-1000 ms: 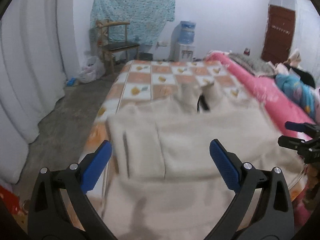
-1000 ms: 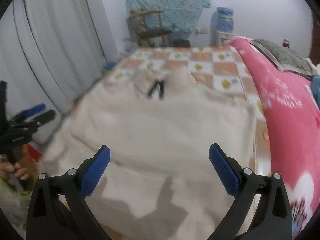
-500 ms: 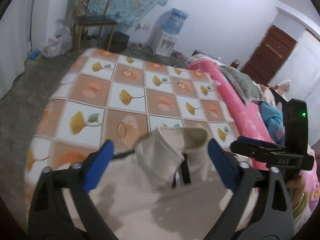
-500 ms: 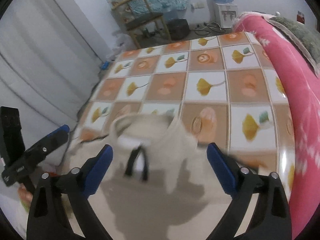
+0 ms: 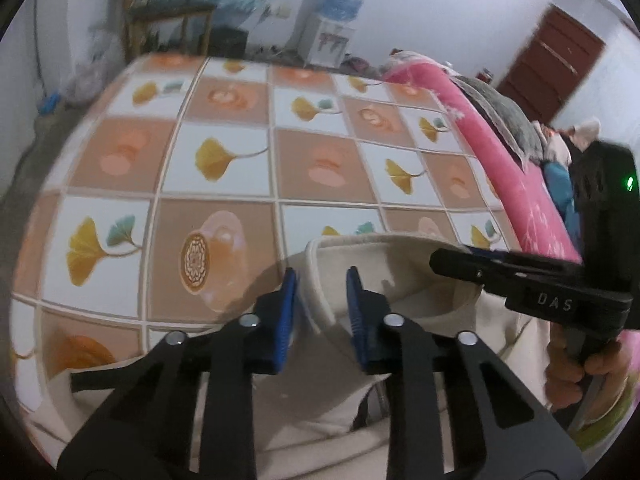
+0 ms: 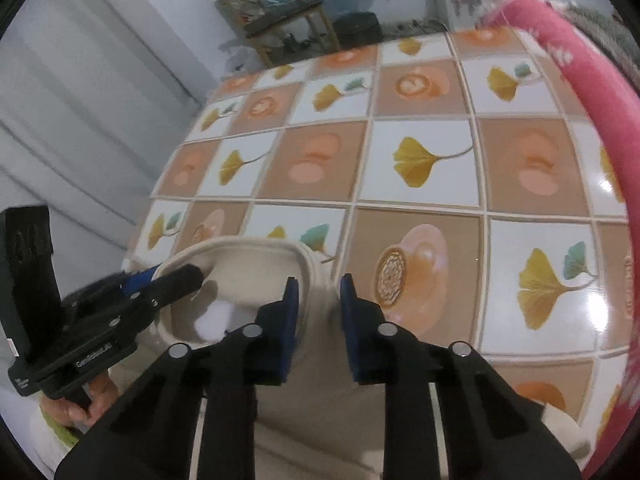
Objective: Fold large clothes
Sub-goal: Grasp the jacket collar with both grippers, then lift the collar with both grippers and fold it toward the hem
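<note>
Both grippers, left (image 5: 320,280) and right (image 6: 316,286), jaws narrow on cream garment's (image 5: 400,280) collar, collar apparently pointing away across tablecloth (image 6: 420,168).

Ginkgo-print tablecloth (image 5: 224,160) – pink blanket (image 5: 516,184) beside; water dispenser (image 5: 332,32), chair (image 6: 280,20) behind.

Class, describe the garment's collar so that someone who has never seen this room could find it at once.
Start at the table covered in a checked cloth of ginkgo leaves and coffee cups. At its near edge lies a cream garment, and the collar is its raised, ribbed ring. It alone stands up open, pinched on either side by the left gripper and right gripper.
</note>
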`<state>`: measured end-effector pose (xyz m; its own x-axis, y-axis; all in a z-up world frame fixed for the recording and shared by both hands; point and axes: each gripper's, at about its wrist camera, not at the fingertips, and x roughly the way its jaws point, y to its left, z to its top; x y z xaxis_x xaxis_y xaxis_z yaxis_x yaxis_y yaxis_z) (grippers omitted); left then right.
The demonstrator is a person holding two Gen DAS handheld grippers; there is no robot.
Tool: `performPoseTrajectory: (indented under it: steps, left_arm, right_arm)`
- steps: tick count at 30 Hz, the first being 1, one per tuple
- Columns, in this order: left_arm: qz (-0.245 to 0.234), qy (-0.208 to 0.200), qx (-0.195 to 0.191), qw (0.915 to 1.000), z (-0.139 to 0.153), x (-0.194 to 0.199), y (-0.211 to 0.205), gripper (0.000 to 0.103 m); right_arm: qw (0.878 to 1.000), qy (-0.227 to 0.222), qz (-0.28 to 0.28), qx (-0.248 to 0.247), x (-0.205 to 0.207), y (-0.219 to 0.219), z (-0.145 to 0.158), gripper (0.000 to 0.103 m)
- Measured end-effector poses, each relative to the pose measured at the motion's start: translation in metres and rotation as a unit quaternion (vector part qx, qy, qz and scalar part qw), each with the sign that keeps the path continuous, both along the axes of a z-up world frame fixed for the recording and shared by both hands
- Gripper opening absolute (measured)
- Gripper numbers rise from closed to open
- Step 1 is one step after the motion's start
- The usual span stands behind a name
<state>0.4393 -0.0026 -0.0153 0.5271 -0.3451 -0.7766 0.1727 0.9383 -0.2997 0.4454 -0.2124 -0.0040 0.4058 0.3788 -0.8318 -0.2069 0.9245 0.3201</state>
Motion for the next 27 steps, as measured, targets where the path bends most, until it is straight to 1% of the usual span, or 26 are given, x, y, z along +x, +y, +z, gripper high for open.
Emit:
performPoseTrajectory:
  steps: [2,5,8,10,12,14,18,19,20,21,22,23,24,25,27]
  left_arm:
    - [-0.016,-0.016,0.011,0.9997,0.011,-0.013,-0.004,0.019]
    - [-0.051,-0.046,0.043,0.9968,0.028,-0.044,-0.012,0.015]
    - [-0.08,-0.064,0.066,0.9926,0.04,-0.078,-0.015,0.011]
    - [-0.094,-0.068,0.074,0.9905,0.044,-0.099,-0.015,0.01]
    - [-0.105,-0.066,0.08,0.9891,0.043,-0.119,-0.015,0.01]
    - [-0.114,-0.056,0.09,0.9879,0.036,-0.138,-0.014,0.01]
    - [-0.113,-0.014,0.106,0.9878,0.005,-0.156,-0.011,0.01]
    - [-0.111,0.003,0.111,0.9875,-0.005,-0.157,-0.01,0.011]
    - [-0.109,0.026,0.119,0.9865,-0.017,-0.158,-0.007,0.014]
    - [-0.108,0.029,0.12,0.9864,-0.02,-0.16,-0.005,0.015]
    - [-0.109,0.022,0.117,0.9869,-0.017,-0.164,-0.001,0.017]
    - [-0.111,0.027,0.117,0.9866,-0.015,-0.167,0.002,0.018]
    - [-0.113,0.025,0.099,0.9883,-0.006,-0.172,0.011,0.018]
    - [-0.114,0.012,0.085,0.9898,0.003,-0.176,0.017,0.018]
    - [-0.117,-0.023,0.071,0.9902,0.023,-0.186,0.028,0.018]
  right_arm:
    - [0.999,-0.022,0.019,-0.014,-0.018,0.004,0.014,0.016]
    - [0.997,-0.043,0.046,-0.037,-0.044,0.011,0.028,0.014]
    - [0.992,-0.067,0.082,-0.074,-0.084,0.018,0.04,0.013]
    - [0.986,-0.084,0.102,-0.104,-0.111,0.022,0.041,0.013]
    - [0.982,-0.091,0.114,-0.122,-0.131,0.024,0.037,0.013]
    - [0.977,-0.093,0.122,-0.146,-0.151,0.025,0.025,0.013]
    - [0.972,-0.078,0.128,-0.183,-0.169,0.024,-0.006,0.015]
    - [0.971,-0.065,0.132,-0.187,-0.171,0.022,-0.015,0.017]
    - [0.972,-0.057,0.133,-0.186,-0.172,0.02,-0.019,0.02]
    - [0.973,-0.055,0.132,-0.183,-0.175,0.018,-0.019,0.022]
    - [0.974,-0.049,0.132,-0.177,-0.178,0.014,-0.016,0.035]
    - [0.975,-0.047,0.129,-0.175,-0.181,0.011,-0.012,0.045]
    - [0.976,-0.055,0.127,-0.17,-0.186,0.004,-0.002,0.046]
    - [0.976,-0.061,0.129,-0.166,-0.191,0.001,0.005,0.046]
    - [0.976,-0.083,0.13,-0.151,-0.198,-0.008,0.027,0.047]
